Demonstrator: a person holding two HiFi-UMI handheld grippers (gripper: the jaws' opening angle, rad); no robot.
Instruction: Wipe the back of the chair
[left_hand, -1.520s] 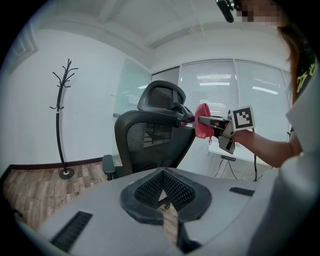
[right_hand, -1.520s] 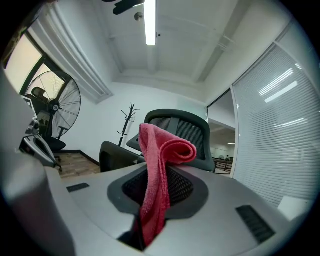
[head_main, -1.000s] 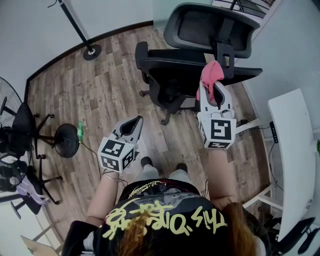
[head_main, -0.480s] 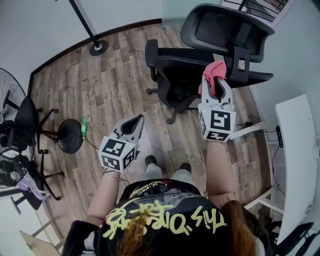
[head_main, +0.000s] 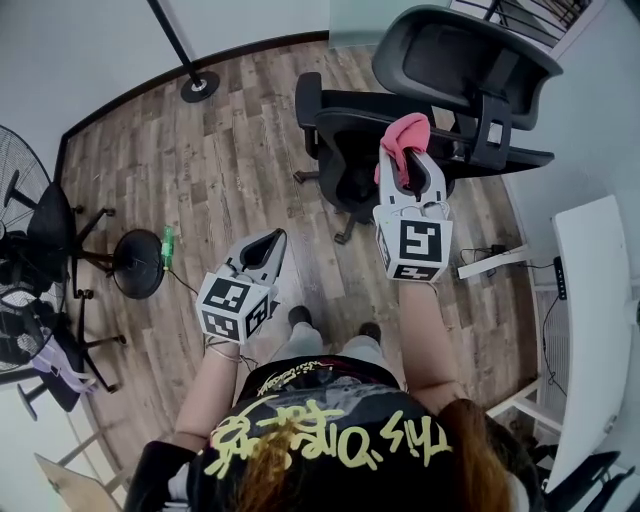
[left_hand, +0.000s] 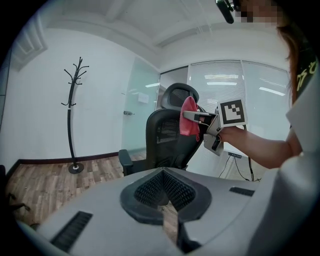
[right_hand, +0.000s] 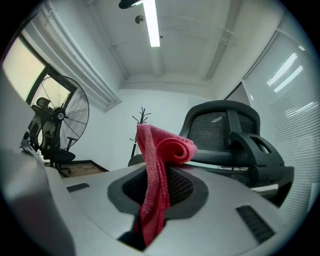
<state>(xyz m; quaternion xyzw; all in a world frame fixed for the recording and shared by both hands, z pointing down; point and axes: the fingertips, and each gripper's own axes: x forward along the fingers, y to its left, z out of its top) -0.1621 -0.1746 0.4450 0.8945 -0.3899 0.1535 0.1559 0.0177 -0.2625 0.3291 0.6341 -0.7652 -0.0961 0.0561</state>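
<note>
step: approach | right gripper (head_main: 407, 160) jaws clamped on cloth (head_main: 404, 133), near chair (head_main: 450, 60) back | left gripper (head_main: 268, 243) jaws closed, empty | wiping likely all left

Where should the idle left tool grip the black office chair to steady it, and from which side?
The chair's black armrest nearest the black coat stand: a narrow pad jutting out sideways. The left tool, now shut, should probably open and come down from above.

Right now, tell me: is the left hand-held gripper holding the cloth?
No, the pink cloth is clamped in the right hand-held gripper.
</note>
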